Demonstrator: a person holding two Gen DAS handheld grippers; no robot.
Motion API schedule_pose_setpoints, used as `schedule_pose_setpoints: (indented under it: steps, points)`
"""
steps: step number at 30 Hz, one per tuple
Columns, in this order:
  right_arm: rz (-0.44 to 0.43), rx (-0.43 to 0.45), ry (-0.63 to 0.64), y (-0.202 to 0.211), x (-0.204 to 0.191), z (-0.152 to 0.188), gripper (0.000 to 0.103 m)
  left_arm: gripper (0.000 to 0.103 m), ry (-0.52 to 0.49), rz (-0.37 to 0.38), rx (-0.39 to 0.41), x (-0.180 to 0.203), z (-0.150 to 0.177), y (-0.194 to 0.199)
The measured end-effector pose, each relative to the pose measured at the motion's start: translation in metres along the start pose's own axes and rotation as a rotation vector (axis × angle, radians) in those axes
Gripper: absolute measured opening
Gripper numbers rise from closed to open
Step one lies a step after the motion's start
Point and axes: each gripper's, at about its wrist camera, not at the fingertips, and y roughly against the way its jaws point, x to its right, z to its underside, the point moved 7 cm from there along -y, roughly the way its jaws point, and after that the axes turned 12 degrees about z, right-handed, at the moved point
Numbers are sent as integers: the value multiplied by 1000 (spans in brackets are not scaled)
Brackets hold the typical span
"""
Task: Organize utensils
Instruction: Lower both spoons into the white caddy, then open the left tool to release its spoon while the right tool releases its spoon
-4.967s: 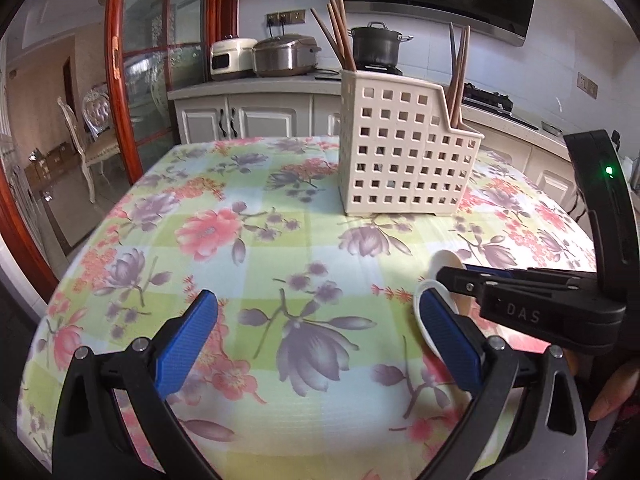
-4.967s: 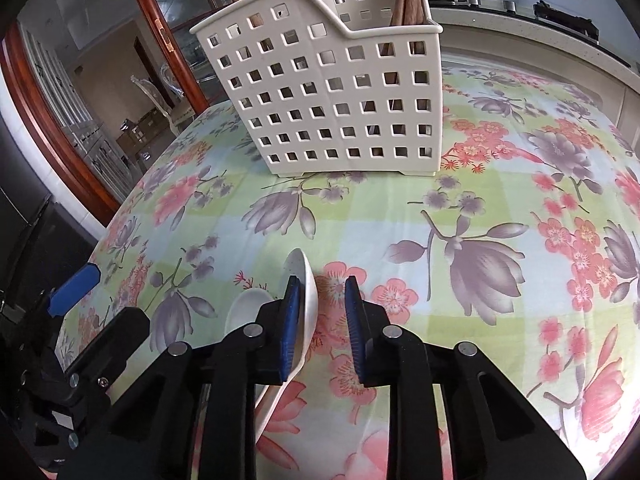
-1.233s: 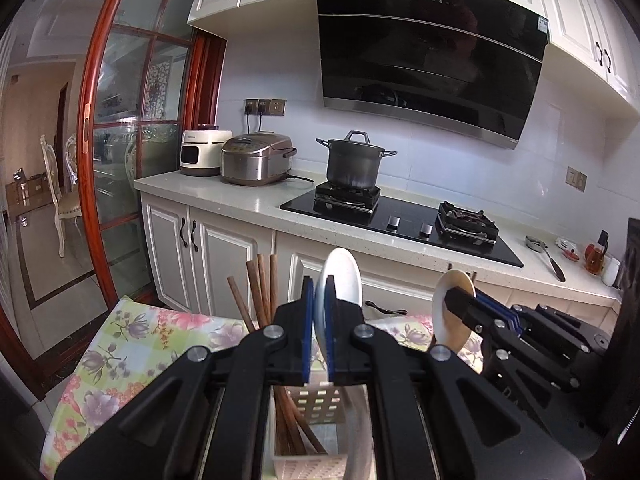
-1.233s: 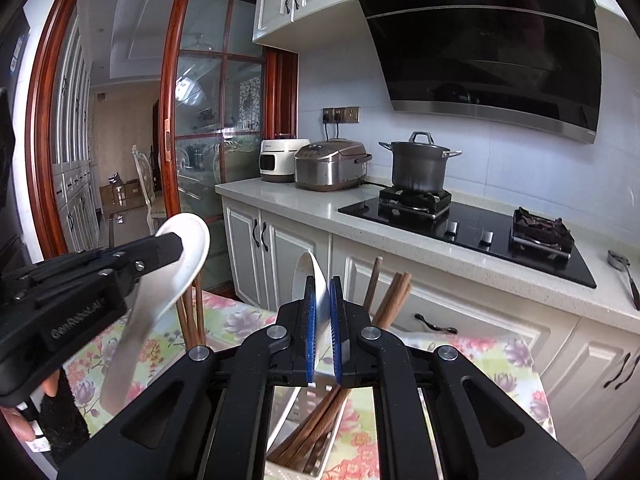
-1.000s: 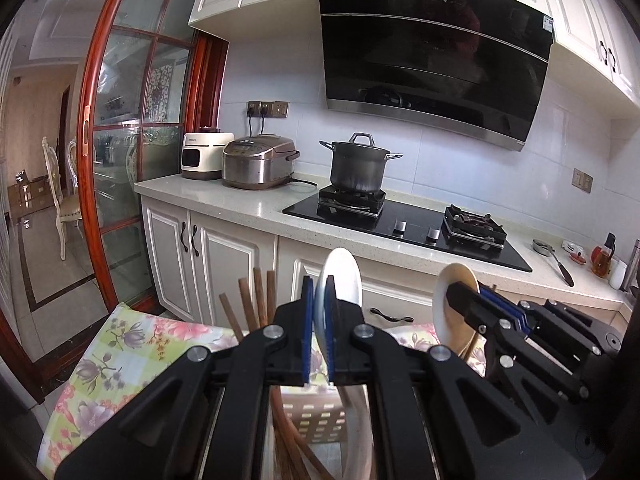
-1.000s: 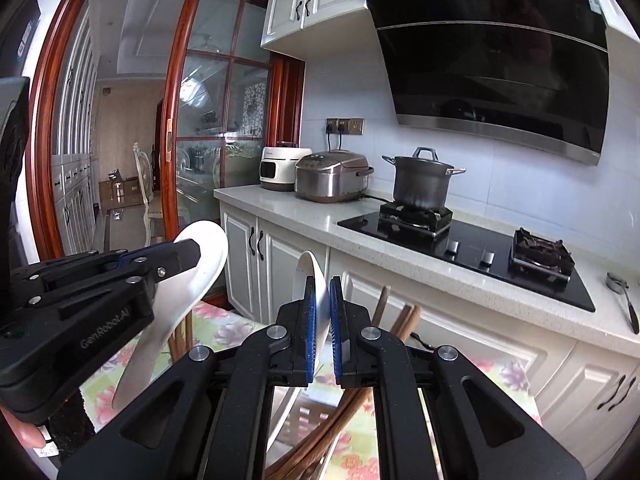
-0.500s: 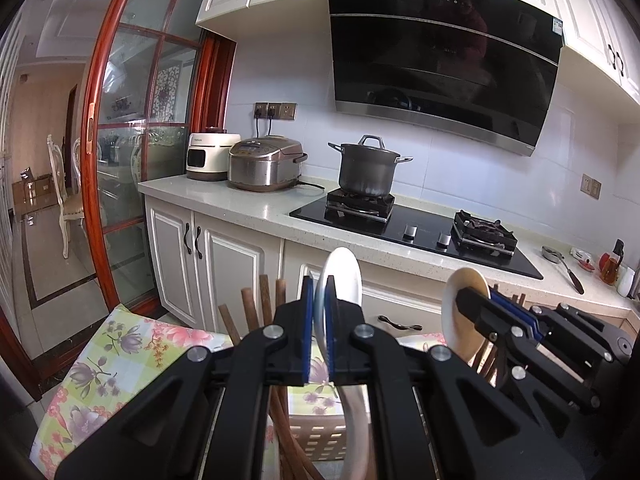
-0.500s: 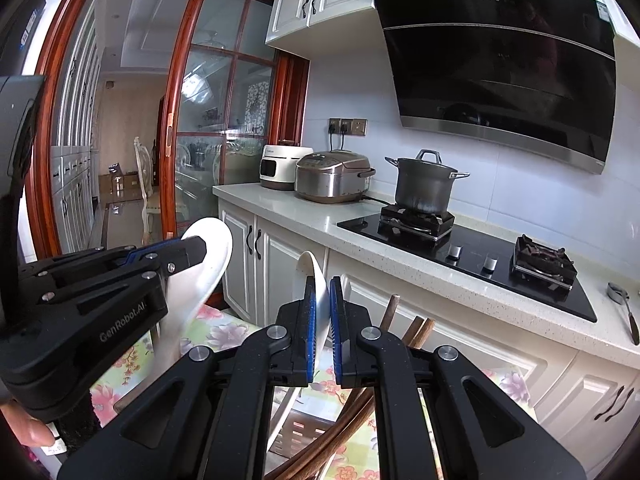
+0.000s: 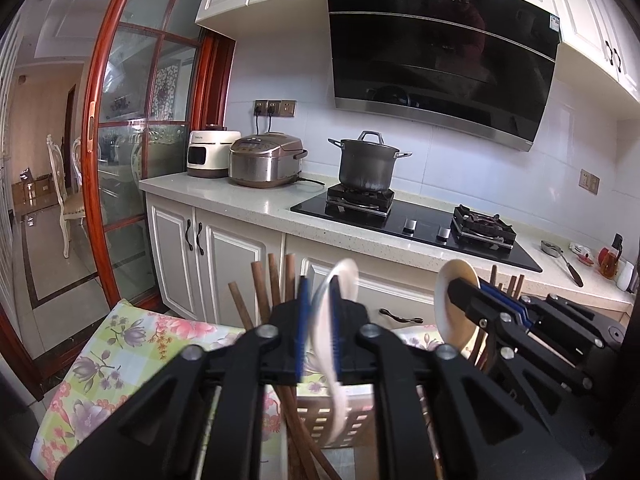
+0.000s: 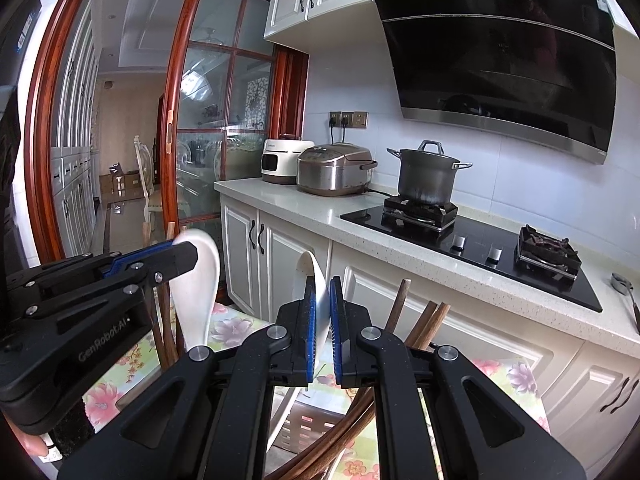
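Utensils: two white ceramic spoons, one in each of my tools, both held above the white slotted basket (image 9: 320, 420) on the floral tabletop (image 9: 120, 360).
Basket: perforated plastic, directly under both tools; brown chopsticks (image 9: 276, 292) already stand in it.
Left tool (image 9: 318, 320): its blue pads are opening, with the left spoon (image 9: 340, 280) between them, handle pointing down into the basket.
Right tool (image 10: 322, 320): clamped tight on the right spoon (image 10: 314, 276), bowl up.
Spoon look: glossy, smooth, curved; I judge them slippery and breakable.
Step in hand: dropping the left spoon into the basket.
Doing it well: I should keep the handle inside the basket rim, clear of the chopsticks, and release low so it slides rather than falls.
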Motion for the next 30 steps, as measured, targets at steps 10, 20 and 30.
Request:
schedule_pose_setpoints:
  steps: [10,20,30]
  points:
    - [7,-8,6,-2,-1,4,7,24,0,8,9,5,1,3]
    - [-11,-23,-6,-6,-2,7,8,34,13,3,23,3,2,9]
    - [-10,-37,-25,-1,3,11,9,41,29,5,27,3,5,16]
